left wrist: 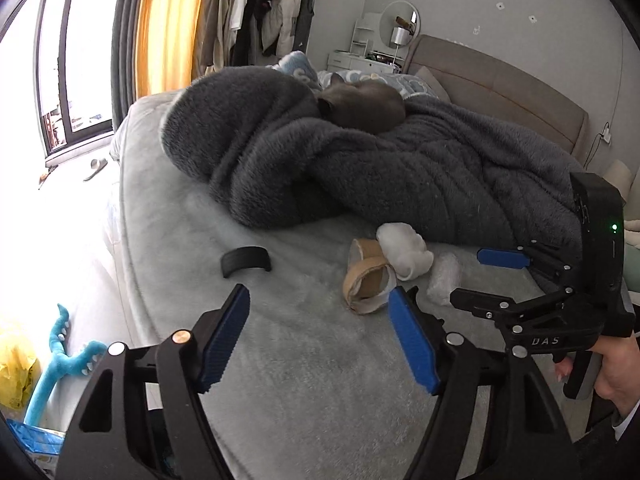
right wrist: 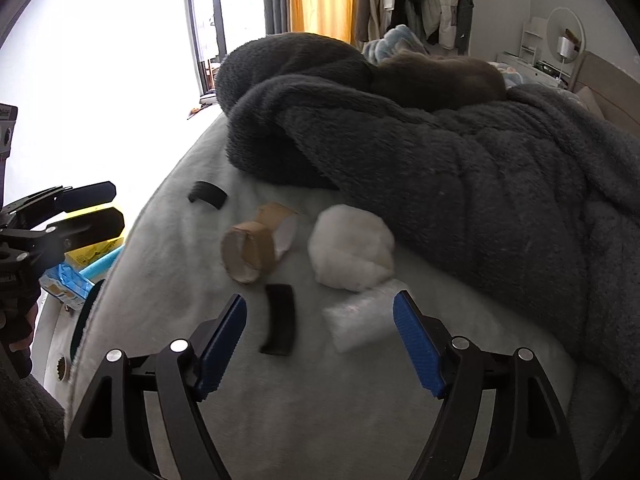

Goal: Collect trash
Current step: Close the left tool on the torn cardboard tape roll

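Trash lies on the pale grey bed cover (left wrist: 304, 340): a brown cardboard tape core (left wrist: 366, 280) (right wrist: 250, 250), a white wad (left wrist: 404, 250) (right wrist: 350, 250), a clear plastic wrap piece (left wrist: 442, 276) (right wrist: 360, 320) and two curved black plastic pieces (left wrist: 245, 260) (right wrist: 207, 194), the nearer one (right wrist: 280, 320) seen only in the right wrist view. My left gripper (left wrist: 320, 336) is open and empty, just short of the tape core. My right gripper (right wrist: 320, 336) is open and empty, low over the nearer black piece and the plastic wrap; it also shows in the left wrist view (left wrist: 480, 280).
A dark grey fleece blanket (left wrist: 360, 168) is heaped behind the trash, with a grey cat (left wrist: 360, 106) lying on it. The bed edge falls off to the left, where a blue plush toy (left wrist: 60, 364) and yellow packaging (left wrist: 16, 368) lie on the floor. A headboard (left wrist: 500, 88) stands at the right.
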`<state>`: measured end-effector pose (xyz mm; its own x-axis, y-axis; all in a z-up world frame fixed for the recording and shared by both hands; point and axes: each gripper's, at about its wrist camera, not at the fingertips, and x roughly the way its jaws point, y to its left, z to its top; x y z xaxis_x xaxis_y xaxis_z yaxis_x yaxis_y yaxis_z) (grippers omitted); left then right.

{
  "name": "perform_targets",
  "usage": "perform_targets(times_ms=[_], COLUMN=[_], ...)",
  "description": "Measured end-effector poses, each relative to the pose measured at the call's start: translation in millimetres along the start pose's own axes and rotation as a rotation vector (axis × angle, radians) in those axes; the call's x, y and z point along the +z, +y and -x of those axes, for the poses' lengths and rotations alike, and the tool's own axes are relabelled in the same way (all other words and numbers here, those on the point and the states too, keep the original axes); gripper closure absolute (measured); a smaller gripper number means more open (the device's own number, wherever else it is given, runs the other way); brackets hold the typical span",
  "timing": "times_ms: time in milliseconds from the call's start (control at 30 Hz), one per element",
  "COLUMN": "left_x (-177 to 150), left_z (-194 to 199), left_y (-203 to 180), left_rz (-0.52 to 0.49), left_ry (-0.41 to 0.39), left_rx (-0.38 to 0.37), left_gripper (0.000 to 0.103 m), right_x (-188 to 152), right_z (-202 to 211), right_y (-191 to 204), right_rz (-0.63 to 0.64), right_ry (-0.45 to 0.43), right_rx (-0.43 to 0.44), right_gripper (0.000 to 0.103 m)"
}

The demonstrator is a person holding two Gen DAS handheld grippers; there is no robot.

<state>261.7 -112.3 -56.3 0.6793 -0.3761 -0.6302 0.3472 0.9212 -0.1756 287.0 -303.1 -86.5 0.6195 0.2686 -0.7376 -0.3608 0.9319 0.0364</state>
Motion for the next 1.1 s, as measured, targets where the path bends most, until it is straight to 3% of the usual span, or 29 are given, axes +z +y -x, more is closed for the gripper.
perform_targets(times_ms=[500, 1100], left_x=[-13, -18], left_z=[-51, -82], left_y=[-10, 1], left_rz=[0.034, 0.148], left_ry=[0.069, 0.086], left_rx=[-0.06, -0.115], left_gripper=[0.042, 0.074], right_x=[-25, -32], right_z=[-8, -21], right_y=[-31, -48], right_rz=[-0.008, 0.008], right_ry=[-0.007, 0.012], right_rx=[-0.017, -0.01], right_gripper=[0.022, 0.019])
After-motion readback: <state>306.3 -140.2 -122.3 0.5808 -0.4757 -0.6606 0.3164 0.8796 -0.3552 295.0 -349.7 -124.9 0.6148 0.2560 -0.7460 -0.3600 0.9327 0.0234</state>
